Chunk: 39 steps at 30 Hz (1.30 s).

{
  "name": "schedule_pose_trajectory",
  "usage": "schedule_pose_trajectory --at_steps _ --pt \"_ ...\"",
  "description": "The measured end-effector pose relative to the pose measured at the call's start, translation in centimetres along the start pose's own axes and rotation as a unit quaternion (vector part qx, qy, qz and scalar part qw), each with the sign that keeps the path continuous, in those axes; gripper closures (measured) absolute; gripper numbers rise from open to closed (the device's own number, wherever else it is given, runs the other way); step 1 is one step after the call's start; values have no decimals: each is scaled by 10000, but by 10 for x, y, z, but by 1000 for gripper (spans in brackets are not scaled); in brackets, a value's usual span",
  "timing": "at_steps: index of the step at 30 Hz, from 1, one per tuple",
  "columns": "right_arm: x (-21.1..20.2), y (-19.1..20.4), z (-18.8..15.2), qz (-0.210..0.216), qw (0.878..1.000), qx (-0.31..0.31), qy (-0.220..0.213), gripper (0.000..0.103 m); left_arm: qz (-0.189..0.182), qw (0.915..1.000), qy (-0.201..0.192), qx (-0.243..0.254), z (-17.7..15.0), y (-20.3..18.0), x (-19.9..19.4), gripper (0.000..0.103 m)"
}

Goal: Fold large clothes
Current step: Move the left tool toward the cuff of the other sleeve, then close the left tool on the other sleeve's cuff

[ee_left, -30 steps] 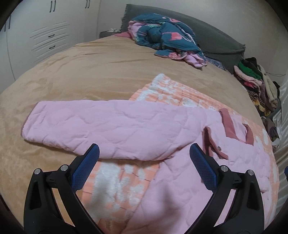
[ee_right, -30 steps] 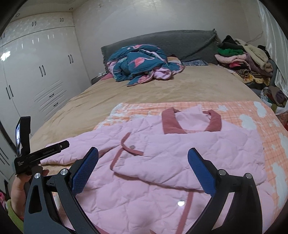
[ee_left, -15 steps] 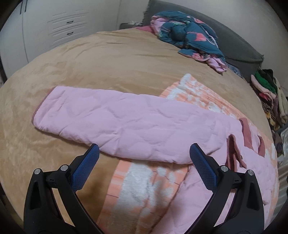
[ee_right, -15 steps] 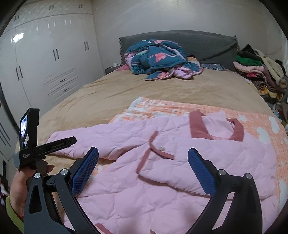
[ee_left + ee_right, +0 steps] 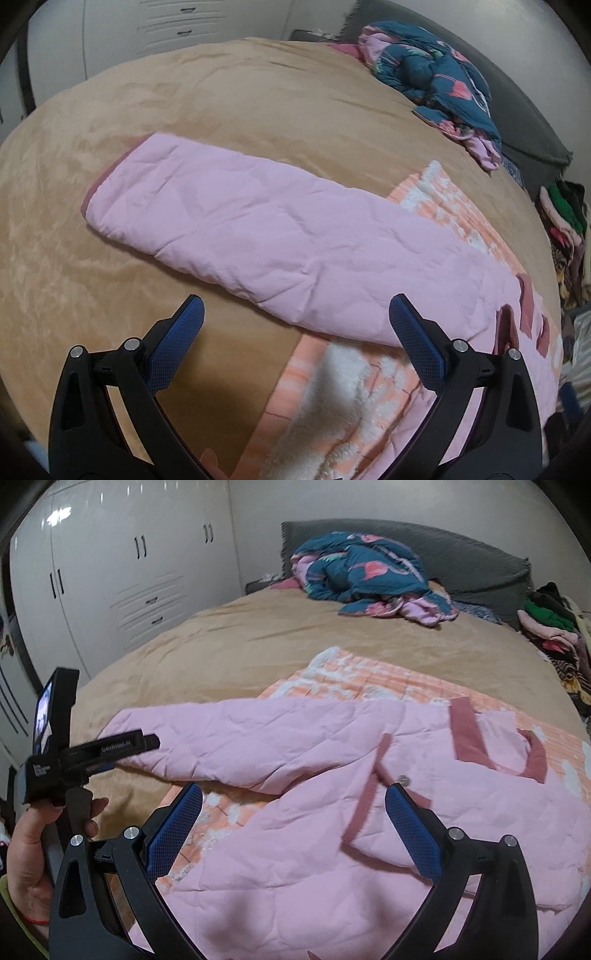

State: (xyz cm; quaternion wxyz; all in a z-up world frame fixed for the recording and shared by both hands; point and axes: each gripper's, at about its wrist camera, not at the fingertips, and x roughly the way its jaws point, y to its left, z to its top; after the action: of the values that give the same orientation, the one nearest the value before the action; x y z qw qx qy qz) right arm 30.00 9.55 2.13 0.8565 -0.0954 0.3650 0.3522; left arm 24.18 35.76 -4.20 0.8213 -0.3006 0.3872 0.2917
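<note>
Left wrist view: left claw [image 5: 295,325] spread wide and empty, hovering just short of the near edge of the pink jacket's sleeve [image 5: 258,236], laid flat and straight out from the jacket across the tan bed [image 5: 258,99], probably lined up so for a fold inward; cuff [image 5: 96,184] at the far end from the jacket body, bare bed all round it, so plenty of room to sweep. Right wrist view: right claw [image 5: 293,816] likewise wide and empty above the pink jacket [image 5: 332,867], spread front-up on the orange blanket [image 5: 369,683], collar [image 5: 469,738] beyond the claw; other hand [image 5: 33,845] holding the left tool just off the sleeve tip.
</note>
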Motion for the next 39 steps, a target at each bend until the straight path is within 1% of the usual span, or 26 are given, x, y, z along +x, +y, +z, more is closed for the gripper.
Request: schedule_pose_trajectory --at_steps 5,8,11,18,21,24,26,27,28,29,30,31,32,33,36,39 --pt "18 10 -5 96 9998 -24 189 4 157 9994 75 -312 4 21 14 9" --pt "22 10 -6 176 9996 36 209 4 31 9978 201 -629 5 35 27 9" --pt "22 9 -8 225 9995 88 213 4 33 9961 263 -847 6 45 37 9" --pt "20 -8 -17 241 9991 233 261 4 -222 9888 246 -1453 9 70 58 9" --pt "17 -21 -20 90 9992 253 307 4 -329 9854 88 -1669 12 84 65 9" --pt "7 -41 -20 -56 9990 405 204 4 -488 9772 -168 -2058 15 97 62 9" --pt "-3 -57 -21 -127 9980 610 104 4 -580 9745 -298 -2149 17 100 61 11" --pt "-7 -63 -21 -143 9976 682 65 4 -589 9742 -332 -2152 17 100 61 22" --pt "-12 -70 -23 -158 9970 762 13 4 -522 9736 -366 -2193 17 102 60 32" --pt "-18 -77 -24 -172 9963 838 -51 4 -394 9715 -418 -2300 16 105 58 61" --pt "-23 -82 -26 -183 9959 882 -98 4 -417 9689 -460 -2393 15 108 57 75" --pt "-27 -87 -28 -193 9956 912 -130 4 -568 9662 -499 -2466 15 110 54 79" --pt "-32 -92 -30 -223 9951 952 -167 4 -641 9669 -526 -2414 17 108 50 85" --pt "-36 -96 -31 -258 9946 987 -192 4 -635 9690 -585 -2316 20 103 45 88" --pt "-49 -112 -36 -341 9921 1166 -306 4 -714 9731 -829 -2026 28 87 23 91" --pt "-63 -126 -44 -413 9891 1345 -423 4 -865 9748 -1020 -1785 35 71 1 92"
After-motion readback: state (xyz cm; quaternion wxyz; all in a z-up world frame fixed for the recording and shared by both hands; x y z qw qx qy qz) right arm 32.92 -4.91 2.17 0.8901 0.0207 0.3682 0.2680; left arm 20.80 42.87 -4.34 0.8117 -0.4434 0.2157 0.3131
